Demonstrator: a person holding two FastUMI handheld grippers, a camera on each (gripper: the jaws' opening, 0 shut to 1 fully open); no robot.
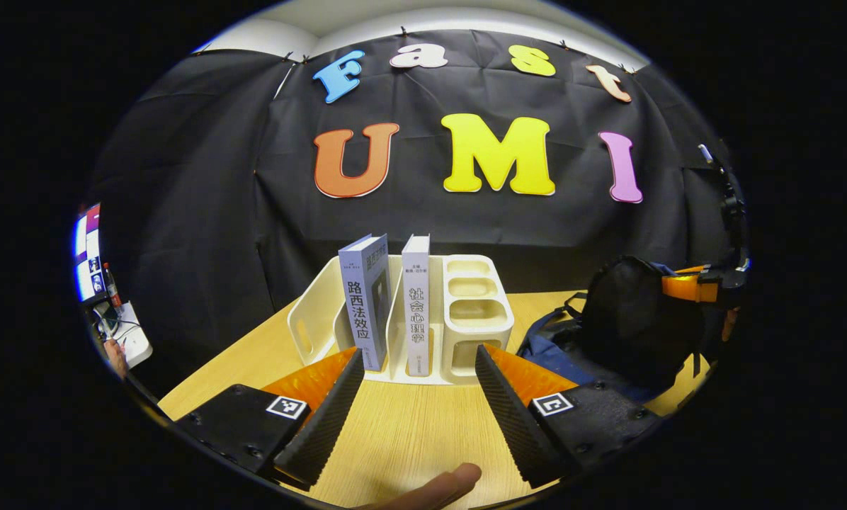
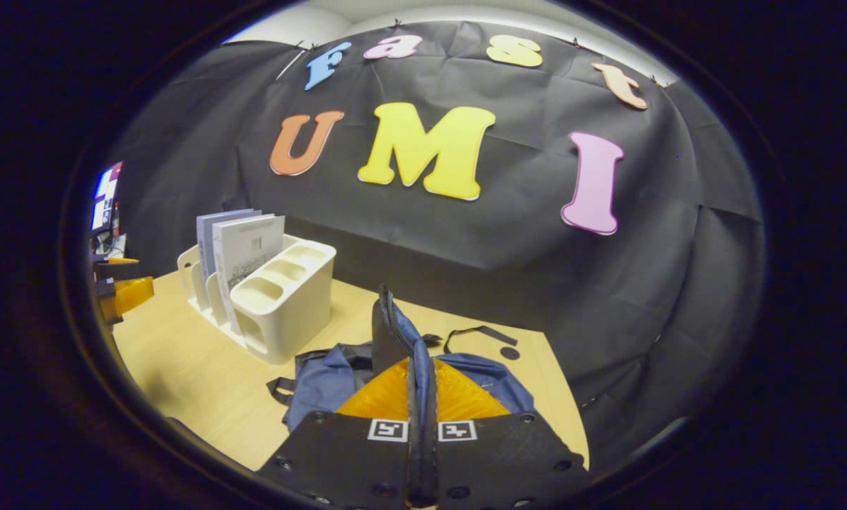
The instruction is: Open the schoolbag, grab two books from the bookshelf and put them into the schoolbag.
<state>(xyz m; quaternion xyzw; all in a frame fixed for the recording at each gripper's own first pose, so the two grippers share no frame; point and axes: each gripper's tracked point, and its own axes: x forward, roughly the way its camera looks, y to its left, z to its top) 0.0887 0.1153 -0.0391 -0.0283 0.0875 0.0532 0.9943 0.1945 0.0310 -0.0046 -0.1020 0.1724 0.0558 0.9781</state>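
- Where the left gripper view looks forward, the left gripper (image 1: 420,397) stands wide apart, its fingers holding nothing and hanging over the bare wooden desk (image 1: 402,432).
- Bookshelf (image 1: 466,319): cream plastic rack on the desk, just ahead of the left gripper, with upright slots and a stack of small compartments at its right end.
- First book (image 1: 365,301): grey-blue, upright in a slot, spine facing the camera.
- Second book (image 1: 416,304): white spine, upright in the next slot to the right, apart from the first by a divider.
- Right gripper (image 2: 421,397): fingers drawn together on an upright flap of the schoolbag (image 2: 395,333) along its zipper edge, lifting that flap above the rest of the bag.
- Schoolbag, remainder: blue and black cloth lying on the desk beside the bookshelf, straps trailing toward the wall; in the left gripper view it rises as a dark mound to the right of the rack.
- Fingertip (image 1: 445,489) of a person at the lower edge of the left gripper view.
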